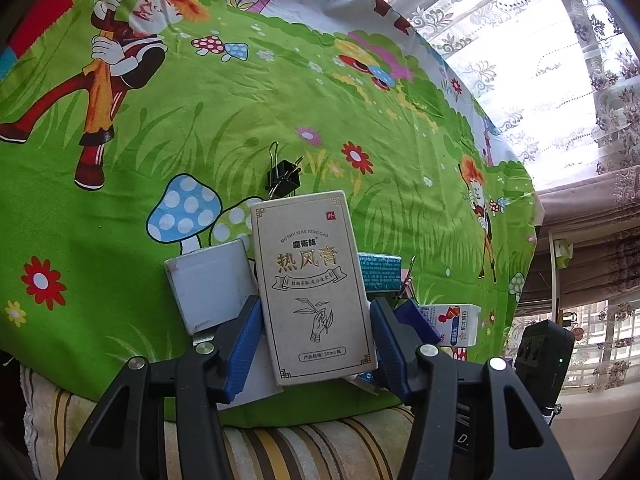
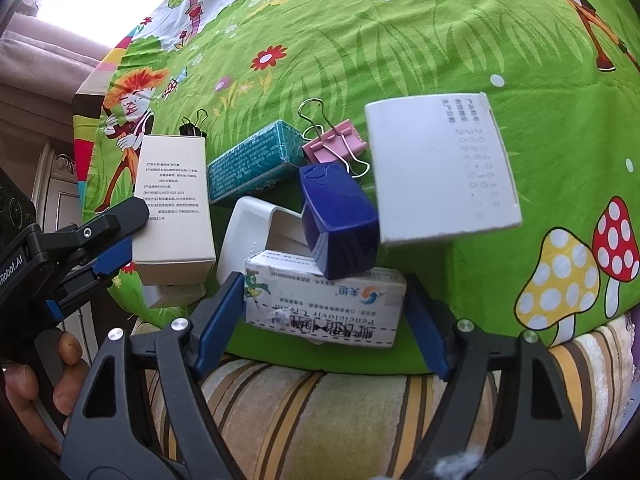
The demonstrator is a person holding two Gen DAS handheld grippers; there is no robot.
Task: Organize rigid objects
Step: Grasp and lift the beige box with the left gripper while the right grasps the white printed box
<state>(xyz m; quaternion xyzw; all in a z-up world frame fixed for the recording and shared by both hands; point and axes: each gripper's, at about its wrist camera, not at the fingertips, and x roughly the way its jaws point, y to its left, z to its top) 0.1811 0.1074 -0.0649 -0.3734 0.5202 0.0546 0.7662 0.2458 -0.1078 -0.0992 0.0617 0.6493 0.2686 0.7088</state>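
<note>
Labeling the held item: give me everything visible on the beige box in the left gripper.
The beige box is a tall cardboard carton with gold Chinese lettering, a ribbon banner, a line drawing of a hand holding a sprig, and a small red mark near its top. It looks closed and undamaged, upright with a slight tilt. The left gripper has its blue pads against both sides of it. The right wrist view shows its plain text-printed back.

Support surface: green cartoon-print cloth point(image 2: 400, 40) laid over a striped cushion point(image 2: 320, 412). Lying on the cloth, clustered near its front edge: teal box point(image 2: 256, 160), pink clip point(image 2: 334, 146), black clip point(image 1: 285, 176), white tray point(image 2: 248, 236), and a cream-tube carton point(image 2: 324, 304).
</note>
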